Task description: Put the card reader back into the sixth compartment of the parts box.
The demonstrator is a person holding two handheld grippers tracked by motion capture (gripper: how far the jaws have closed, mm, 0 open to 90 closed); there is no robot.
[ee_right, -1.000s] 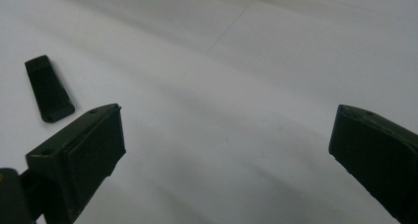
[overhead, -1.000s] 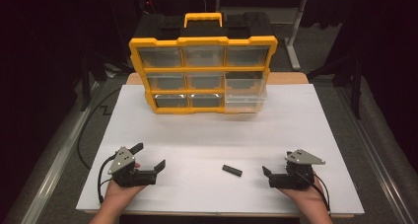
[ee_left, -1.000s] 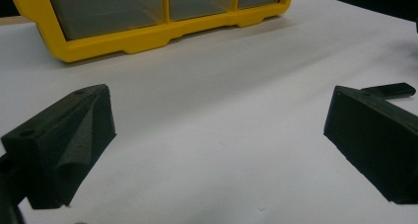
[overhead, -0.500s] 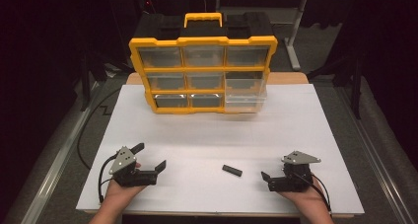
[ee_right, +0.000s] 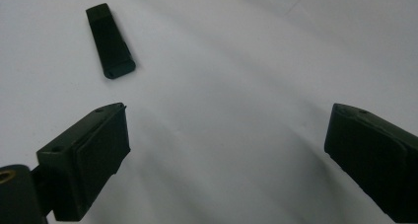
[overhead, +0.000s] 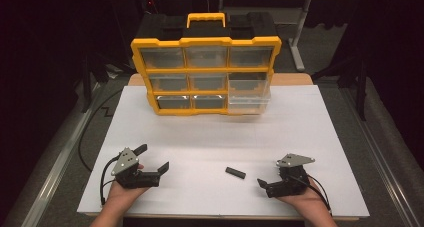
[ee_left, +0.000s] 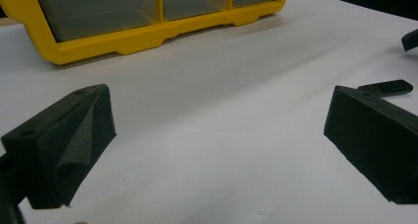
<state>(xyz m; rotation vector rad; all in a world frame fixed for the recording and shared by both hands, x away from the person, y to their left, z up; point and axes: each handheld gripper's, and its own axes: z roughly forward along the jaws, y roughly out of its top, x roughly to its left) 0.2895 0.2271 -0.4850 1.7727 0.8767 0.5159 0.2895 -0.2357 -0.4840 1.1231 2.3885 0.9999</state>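
Surface [overhead: 310, 137]: a flat white sheet, matt and unmarked, laid over a wooden top whose pale edge shows behind the organiser.
Organiser [overhead: 206, 76]: a yellow plastic frame with a black back and a yellow carry handle on top, standing upright at the far middle of the surface; three rows of three clear, boxy drawers. The bottom-right drawer [overhead: 248, 94] stands pulled out toward the person. No brand or label can be read on it.
Black piece [overhead: 235, 173]: a small, flat, oblong bar of matt black plastic with rounded corners, lying on the sheet near the front edge, between the two grippers and nearer the right one; in the right gripper view it lies just beyond the left finger, untouched. No writing shows on it.
Left gripper [overhead: 154, 159]: black body under a grey three-cornered plate, held in the person's left hand [overhead: 120, 197] at the front left; fingers [ee_left: 64, 145] spread wide and released, blocky wedges with a coarse, foam-like face, nothing between them.
Right gripper [overhead: 262, 185]: same build, cable trailing, held in the right hand [overhead: 305, 202] at the front right, tips pointing toward the black piece; fingers [ee_right: 93, 155] apart and released, smooth-faced dark pads over bare sheet.
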